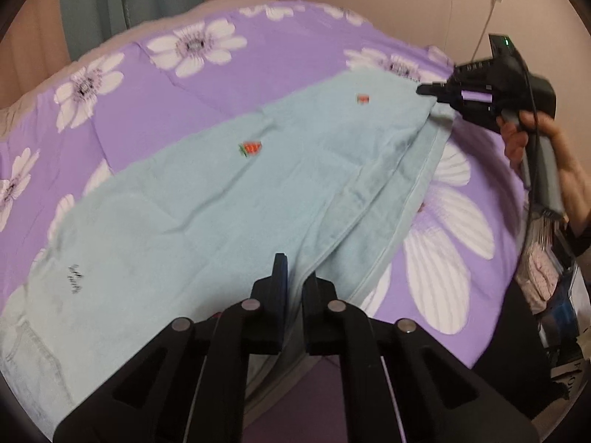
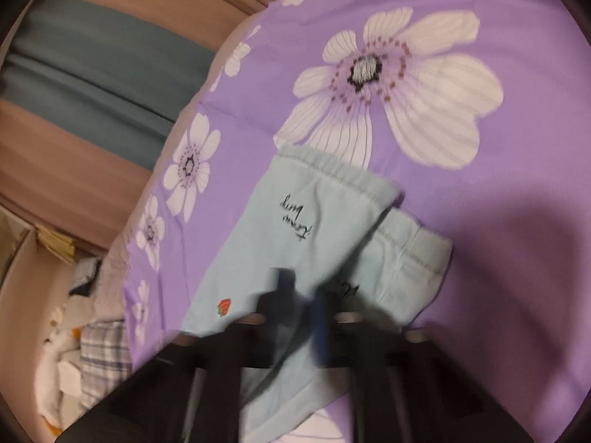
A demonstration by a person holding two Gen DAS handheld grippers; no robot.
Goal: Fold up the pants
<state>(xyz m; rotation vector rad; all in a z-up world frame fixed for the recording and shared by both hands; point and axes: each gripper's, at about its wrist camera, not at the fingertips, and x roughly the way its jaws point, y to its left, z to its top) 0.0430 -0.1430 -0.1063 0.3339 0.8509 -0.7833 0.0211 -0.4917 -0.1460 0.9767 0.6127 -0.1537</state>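
Pale blue pants (image 1: 221, 199) lying stretched across your purple floral bedspread (image 1: 177, 85).

Your left gripper (image 1: 293, 277) is pinching the fabric edge at 6 o'clock, fingers nearly closed on it. Your right gripper (image 1: 430, 92) is reaching in from 2 o'clock, your hand (image 1: 532, 140) wrapping its handle, clamping the far end. Its own view is blurring; the waistband (image 2: 332, 173) is showing at 12 o'clock.

Black cursive script on the pale blue pants (image 2: 325, 229) shows upside down and is not legible.
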